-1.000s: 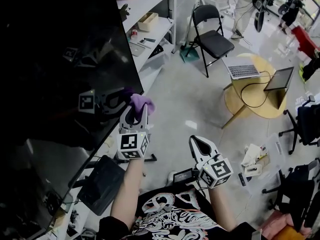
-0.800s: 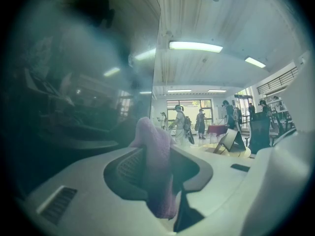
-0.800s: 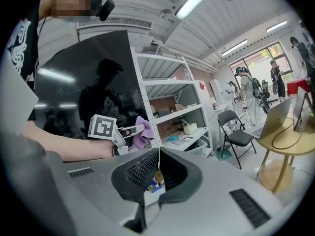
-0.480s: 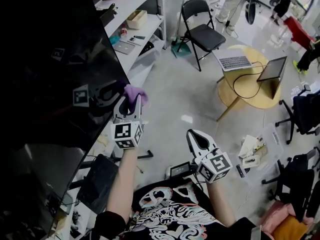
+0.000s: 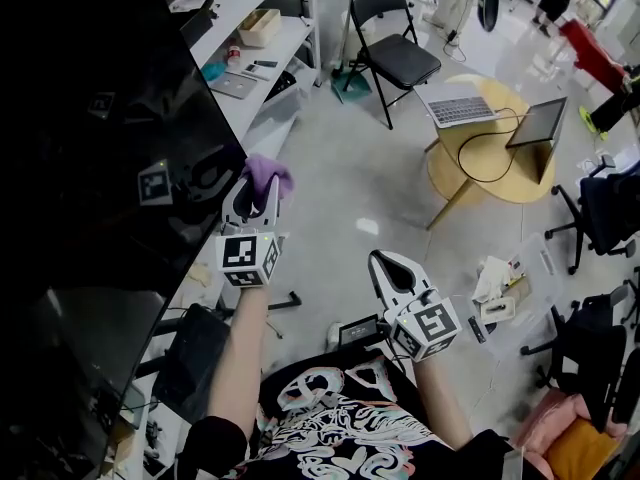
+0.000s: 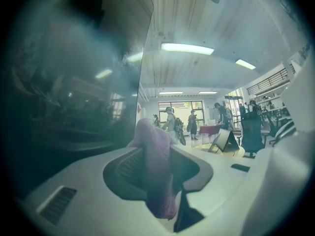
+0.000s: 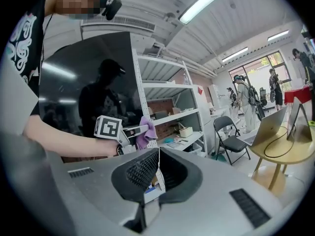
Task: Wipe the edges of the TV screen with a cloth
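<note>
In the head view, your left gripper (image 5: 252, 196) is clenched on the soft purple cloth (image 5: 268, 176), which bunches past the jaws at the right edge of the glossy black TV screen (image 5: 90, 118). Your right gripper (image 5: 385, 268) sits nearer you, well apart. The left gripper view shows the fuzzy cloth (image 6: 156, 161) pinched between ribbed jaws, with the dark reflective screen (image 6: 69, 97) just left of it. In the right gripper view, the ridged jaws are pressed together on nothing, and the cloth (image 7: 146, 131) shows farther off.
</note>
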Action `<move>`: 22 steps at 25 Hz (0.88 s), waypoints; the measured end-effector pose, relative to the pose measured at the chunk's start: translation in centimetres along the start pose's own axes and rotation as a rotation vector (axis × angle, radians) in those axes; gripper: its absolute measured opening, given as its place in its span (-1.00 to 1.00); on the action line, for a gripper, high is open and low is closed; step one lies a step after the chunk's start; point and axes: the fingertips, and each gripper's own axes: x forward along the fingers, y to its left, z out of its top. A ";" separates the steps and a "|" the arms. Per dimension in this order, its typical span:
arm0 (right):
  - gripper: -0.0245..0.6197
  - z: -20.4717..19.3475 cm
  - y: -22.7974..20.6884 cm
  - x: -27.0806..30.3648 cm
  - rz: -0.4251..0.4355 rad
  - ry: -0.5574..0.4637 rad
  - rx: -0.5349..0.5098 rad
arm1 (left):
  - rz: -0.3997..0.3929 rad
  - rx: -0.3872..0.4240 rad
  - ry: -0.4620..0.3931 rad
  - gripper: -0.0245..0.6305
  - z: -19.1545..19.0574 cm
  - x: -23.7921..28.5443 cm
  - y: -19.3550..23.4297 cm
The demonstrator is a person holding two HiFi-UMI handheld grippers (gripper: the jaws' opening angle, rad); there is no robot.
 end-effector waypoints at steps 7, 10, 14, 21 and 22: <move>-0.83 -0.1 0.9 1.4 0.051 0.028 -0.047 | -0.070 0.114 -0.153 -0.49 3.3 -4.9 -2.9; -0.83 0.0 1.6 3.0 0.060 0.037 -0.078 | -0.125 0.278 -0.137 -0.49 3.4 -7.9 -4.1; -0.83 1.2 3.7 3.8 0.048 0.006 -0.193 | 0.017 0.050 -0.151 -0.49 3.3 -12.9 -2.5; -0.83 3.0 8.7 6.9 0.171 -0.025 -0.283 | 0.238 0.042 -0.117 -0.49 2.7 -19.9 2.0; -0.83 3.0 9.3 7.2 0.182 -0.016 -0.295 | 0.257 0.035 -0.130 -0.49 2.9 -20.7 2.3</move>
